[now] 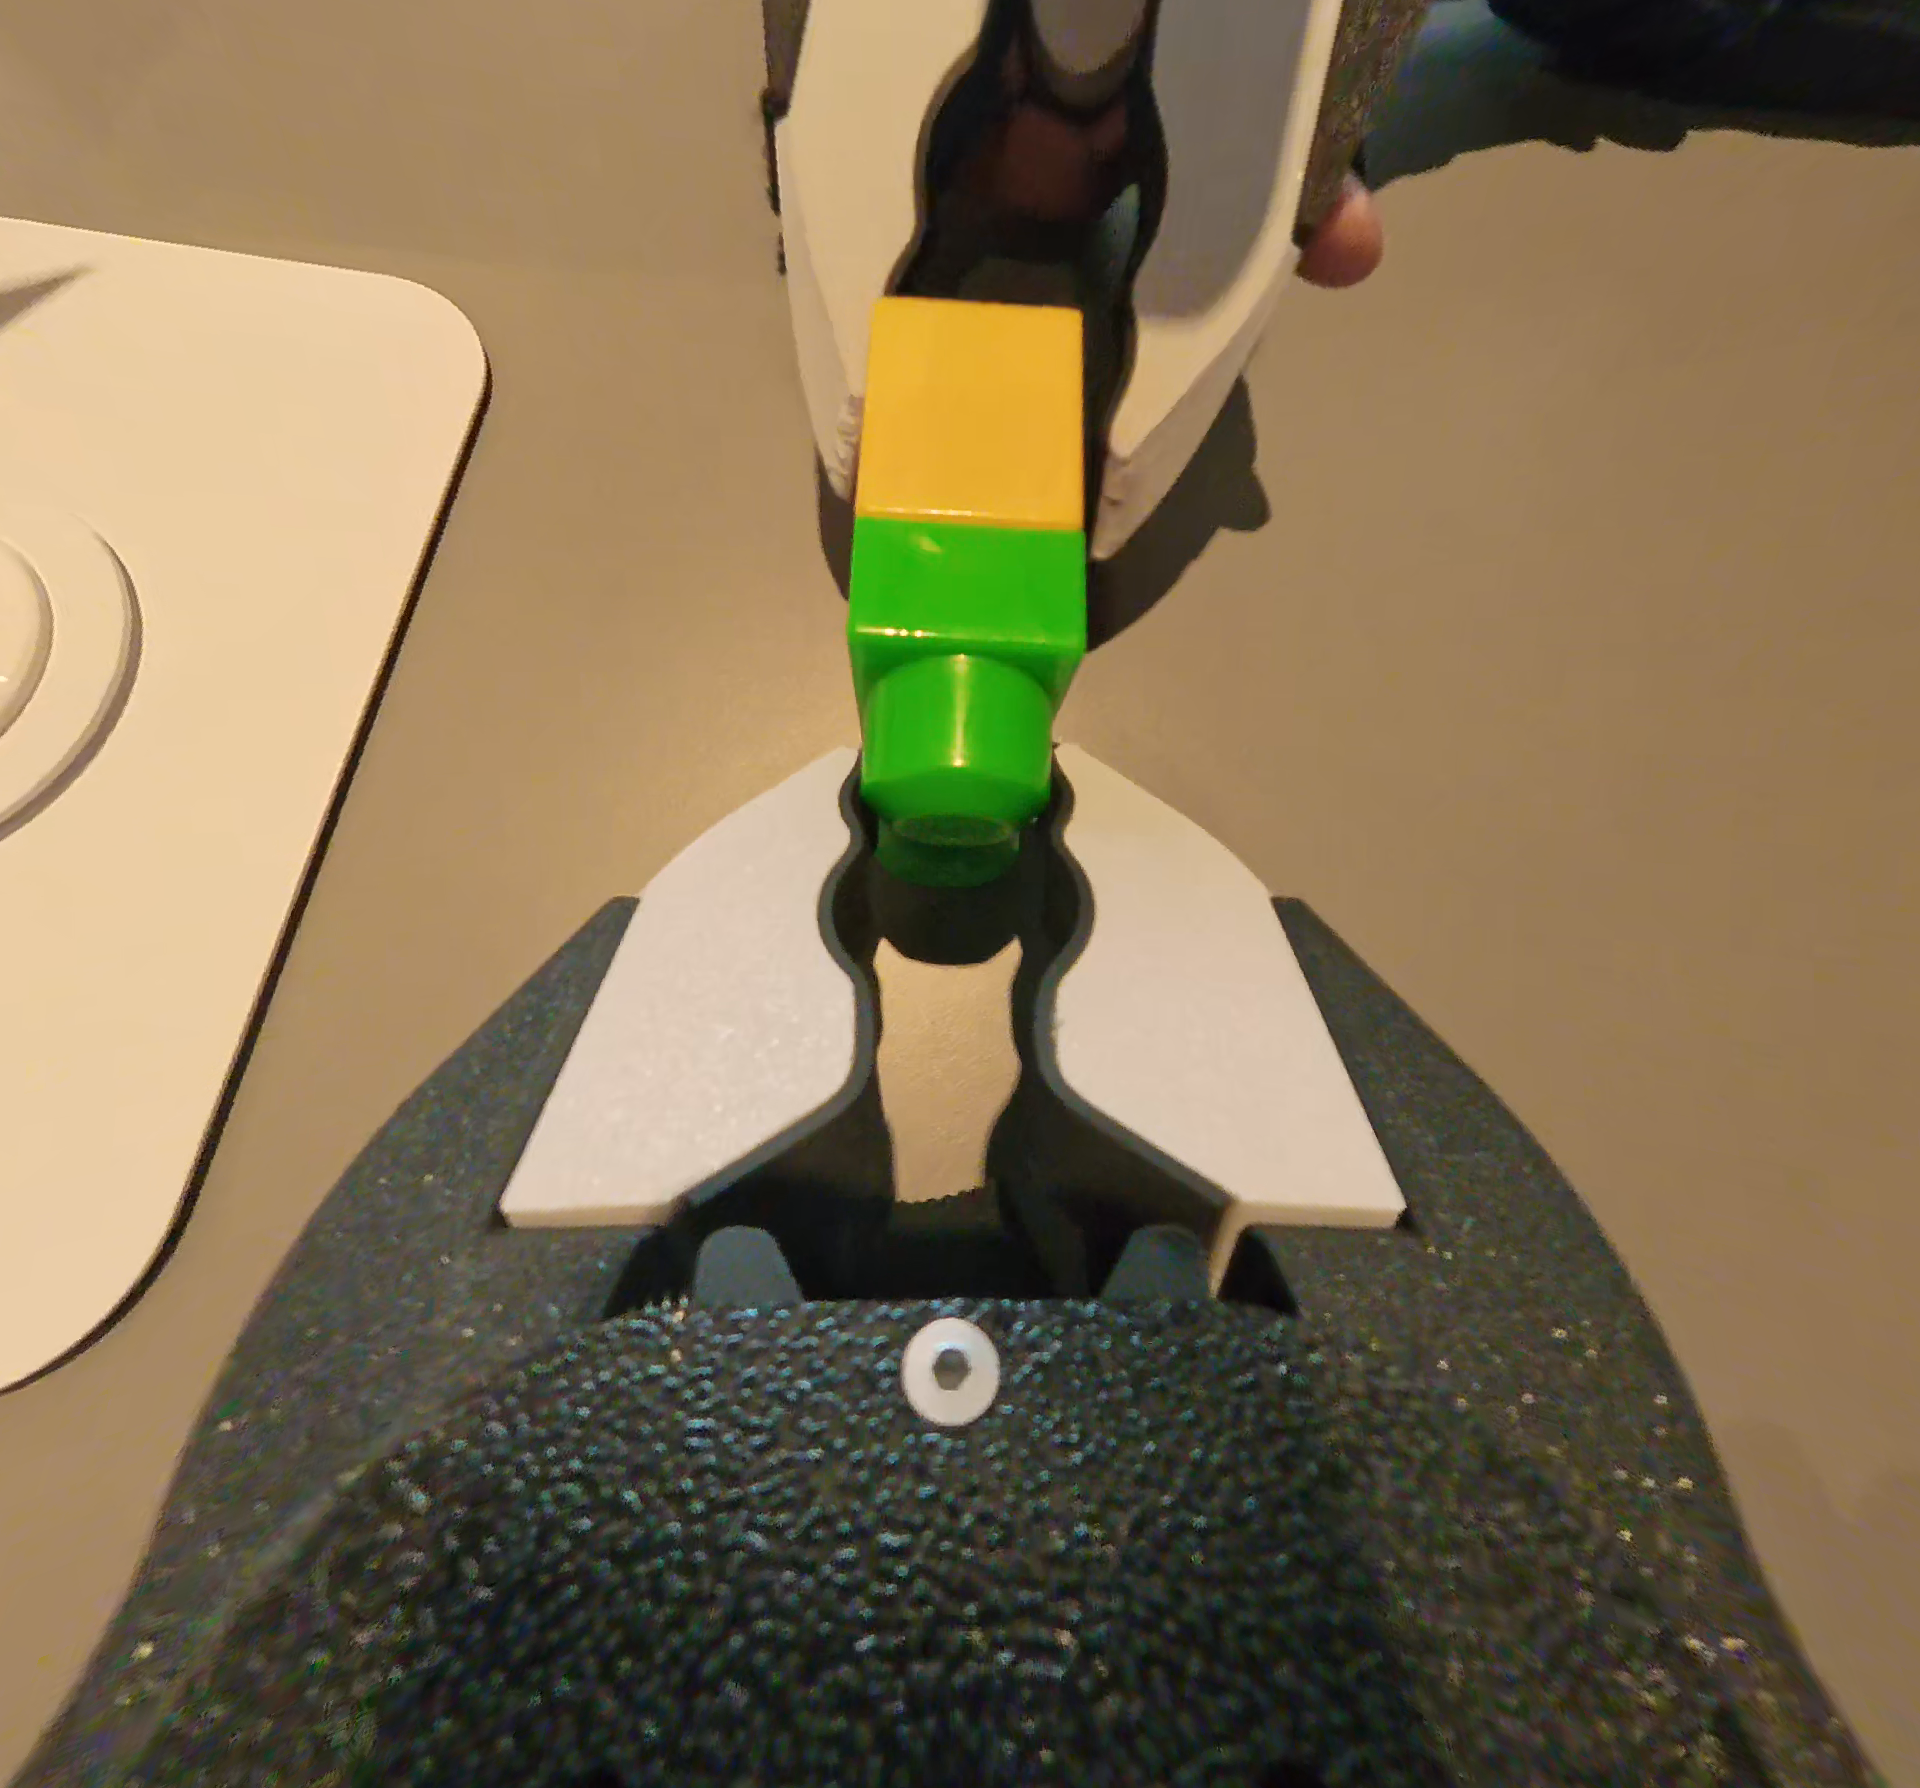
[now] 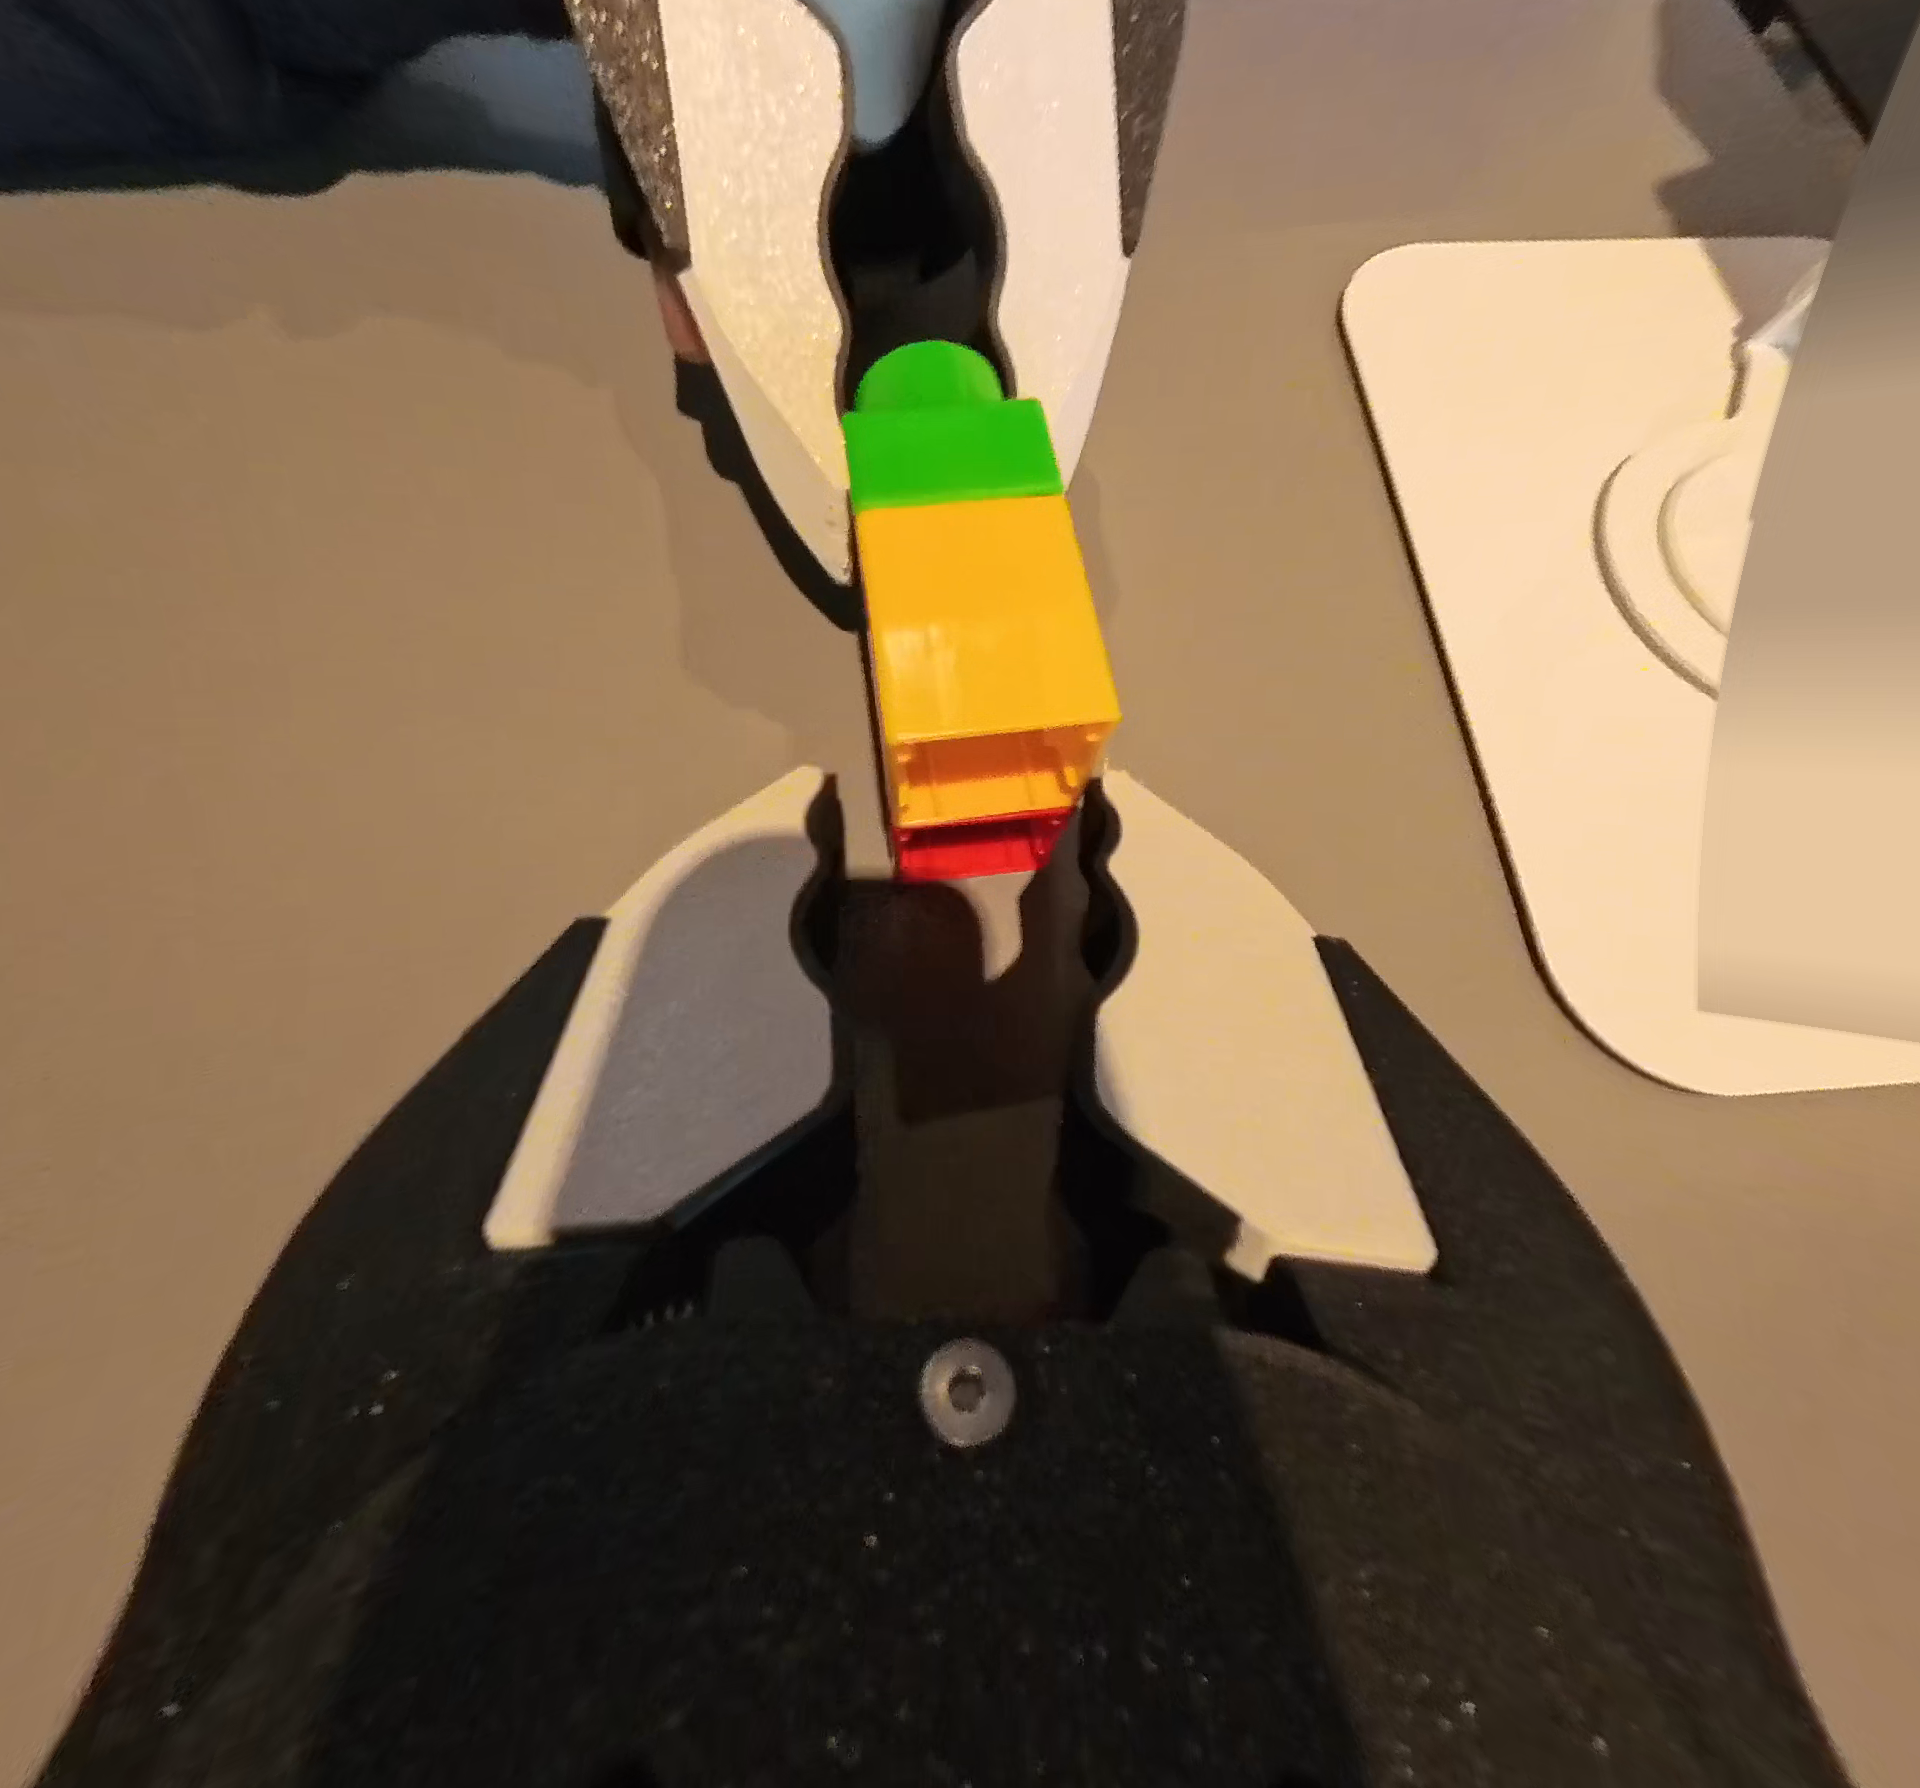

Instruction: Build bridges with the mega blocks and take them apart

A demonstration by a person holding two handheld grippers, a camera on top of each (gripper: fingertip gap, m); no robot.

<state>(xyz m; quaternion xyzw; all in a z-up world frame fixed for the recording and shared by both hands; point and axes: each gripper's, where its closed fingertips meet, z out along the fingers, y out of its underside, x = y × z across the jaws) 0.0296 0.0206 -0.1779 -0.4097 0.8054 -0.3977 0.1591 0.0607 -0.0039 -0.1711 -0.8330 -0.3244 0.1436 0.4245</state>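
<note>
Green block [image 1: 961, 595] and yellow block [image 1: 971, 408] joined, light, rigid, slick plastic. Left gripper [image 1: 956, 782] fingers clamp green stud; right gripper [image 2: 966, 803] fingers grasp yellow end. Hold flat sides.

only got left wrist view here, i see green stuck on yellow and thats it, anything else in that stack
Observer: Yes. In the right wrist view, a red block shows its hollow end just below the yellow block, at the end away from the green block.
Operator: which way is yellows open side facing
Observer: Its hollow end faces the right hand-held gripper, whose fingers close on that end.
Operator: whats that white plate on my left
Observer: It is a white base with a silver upright rising from it.
</note>
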